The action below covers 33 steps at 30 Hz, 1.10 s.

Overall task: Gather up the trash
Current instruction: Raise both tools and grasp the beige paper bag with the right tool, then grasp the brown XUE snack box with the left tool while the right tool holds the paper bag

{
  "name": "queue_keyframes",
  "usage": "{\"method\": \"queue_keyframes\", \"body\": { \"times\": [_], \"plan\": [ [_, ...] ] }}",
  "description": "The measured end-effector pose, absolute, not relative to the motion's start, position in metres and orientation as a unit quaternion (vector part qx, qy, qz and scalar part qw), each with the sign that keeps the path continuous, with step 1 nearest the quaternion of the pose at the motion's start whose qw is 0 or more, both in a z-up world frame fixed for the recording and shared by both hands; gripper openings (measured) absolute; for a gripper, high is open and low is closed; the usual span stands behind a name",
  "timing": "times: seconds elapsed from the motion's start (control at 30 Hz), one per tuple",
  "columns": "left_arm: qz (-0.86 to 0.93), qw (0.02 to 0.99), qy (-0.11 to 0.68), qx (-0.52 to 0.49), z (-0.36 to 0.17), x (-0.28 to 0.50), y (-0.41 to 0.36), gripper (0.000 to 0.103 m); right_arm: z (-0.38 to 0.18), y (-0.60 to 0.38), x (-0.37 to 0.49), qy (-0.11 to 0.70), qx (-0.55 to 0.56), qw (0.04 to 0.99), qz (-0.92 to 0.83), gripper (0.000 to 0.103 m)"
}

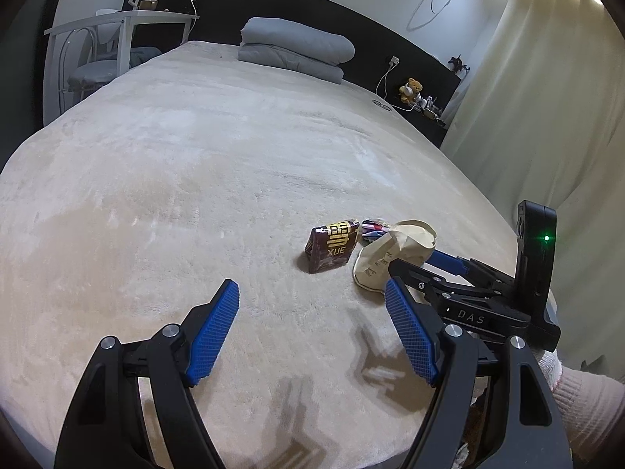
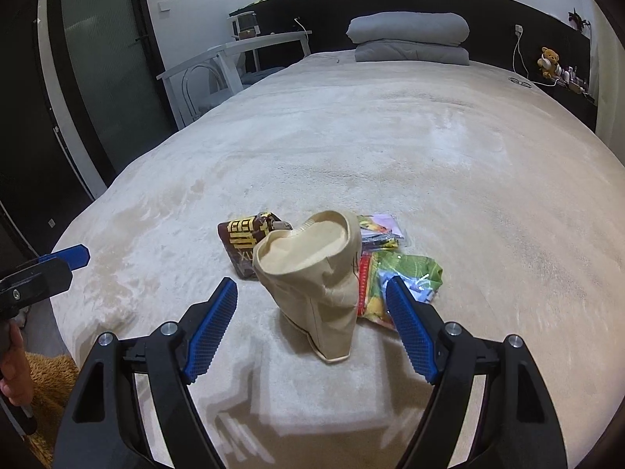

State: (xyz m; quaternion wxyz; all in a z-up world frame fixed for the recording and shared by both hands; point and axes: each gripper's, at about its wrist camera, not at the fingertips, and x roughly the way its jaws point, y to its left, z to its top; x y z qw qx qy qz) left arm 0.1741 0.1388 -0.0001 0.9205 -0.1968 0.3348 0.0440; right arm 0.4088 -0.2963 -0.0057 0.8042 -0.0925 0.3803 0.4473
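On the bed [image 2: 390, 148], a wide cream blanket runs ahead of you to a black headboard [image 2: 429, 4], with a folded grey quilt [image 2: 408, 37] at its far end. A white desk [image 2: 234, 47] and chair [image 2: 203, 86] stand off the bed's left side, pale curtains [image 1: 547, 78] hang off the right, and a teddy bear [image 2: 549, 60] sits on the dark shelf by the headboard. Nothing lies between your grippers and the trash, which is heaped together on the near part of the blanket.

Your right gripper [image 2: 312, 293] hangs with its blue fingers [image 2: 213, 324] spread apart, gripping nothing; the paper bag [image 2: 316, 285] stands in the gap between them, and no pad is seen pressing it. Your left gripper [image 1: 312, 293] is likewise released and empty, over bare blanket, with the trash ahead and to its right.

The bag stands roughly upright, leaning slightly, its long axis near vertical and its open mouth turned up and toward the headboard. Just behind it to the left lies a maroon wrapper [image 2: 242, 238] with gold lettering, touching the bag. To its right a bright green and yellow wrapper [image 2: 410, 273] lies flat, its near edge passing behind your right finger, with a smaller clear packet [image 2: 381, 228] beyond it.
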Motion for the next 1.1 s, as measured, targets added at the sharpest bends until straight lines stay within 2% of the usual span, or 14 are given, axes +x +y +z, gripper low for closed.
{"method": "queue_keyframes", "body": {
  "times": [0.47,0.53,0.57,0.87,0.93,1.0,1.03,1.07,1.1],
  "plan": [
    [0.050,0.915,0.356,-0.186,-0.006,0.200,0.148,0.076,-0.013,-0.281,0.413,0.373,-0.109,0.805,0.449,0.078],
    [0.051,0.913,0.360,-0.183,-0.007,0.203,0.147,0.076,-0.014,-0.281,0.414,0.372,-0.107,0.804,0.452,0.096],
    [0.051,0.913,0.360,-0.183,-0.007,0.204,0.147,0.076,-0.014,-0.282,0.415,0.370,-0.101,0.800,0.460,0.098],
    [0.058,0.910,0.369,-0.181,-0.013,0.218,0.149,0.076,-0.014,-0.282,0.418,0.370,-0.109,0.807,0.447,0.098],
    [0.061,0.908,0.373,-0.180,-0.015,0.221,0.149,0.076,-0.015,-0.282,0.417,0.366,-0.112,0.809,0.446,0.092],
    [0.063,0.907,0.377,-0.179,-0.017,0.225,0.150,0.076,-0.014,-0.282,0.417,0.364,-0.119,0.810,0.443,0.067],
    [0.064,0.907,0.377,-0.177,-0.018,0.226,0.149,0.076,-0.014,-0.282,0.417,0.364,-0.122,0.810,0.443,0.060],
    [0.065,0.906,0.378,-0.176,-0.018,0.228,0.150,0.076,-0.014,-0.282,0.418,0.366,-0.122,0.808,0.444,0.055],
    [0.066,0.906,0.380,-0.177,-0.020,0.230,0.150,0.076,-0.014,-0.283,0.418,0.369,-0.120,0.806,0.447,0.055]
  ]
}}
